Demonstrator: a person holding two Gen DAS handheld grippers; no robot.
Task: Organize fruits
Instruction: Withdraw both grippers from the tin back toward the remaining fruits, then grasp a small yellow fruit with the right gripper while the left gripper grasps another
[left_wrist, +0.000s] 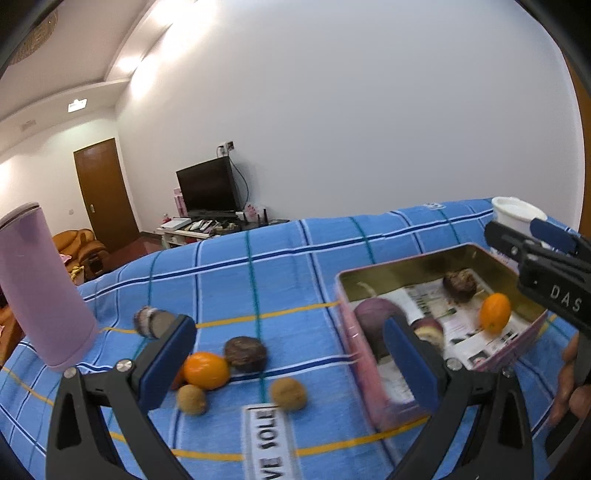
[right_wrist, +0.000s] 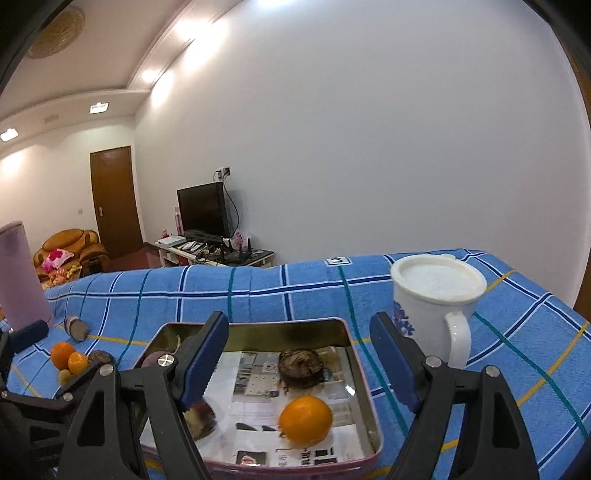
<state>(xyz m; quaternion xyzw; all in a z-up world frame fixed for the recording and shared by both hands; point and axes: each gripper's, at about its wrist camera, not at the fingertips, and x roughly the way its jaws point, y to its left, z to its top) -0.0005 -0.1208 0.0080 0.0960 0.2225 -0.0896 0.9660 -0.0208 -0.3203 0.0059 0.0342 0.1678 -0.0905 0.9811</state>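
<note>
With both my left tongs (left_wrist: 291, 350) and right tongs (right_wrist: 299, 365) spread empty, I'd pinch the firm, smooth orange (left_wrist: 206, 370) gently across its middle.

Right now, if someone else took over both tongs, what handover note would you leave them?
Left tongs: open, empty, over the loose fruit.
Right tongs: open, empty, over the tin.
Done: the tin holds an orange, a dark brown fruit, a purple fruit and a reddish one.
Left: on the blue cloth, an orange, a dark fruit, two small brown fruits and a cut piece by the pink cup.
</note>
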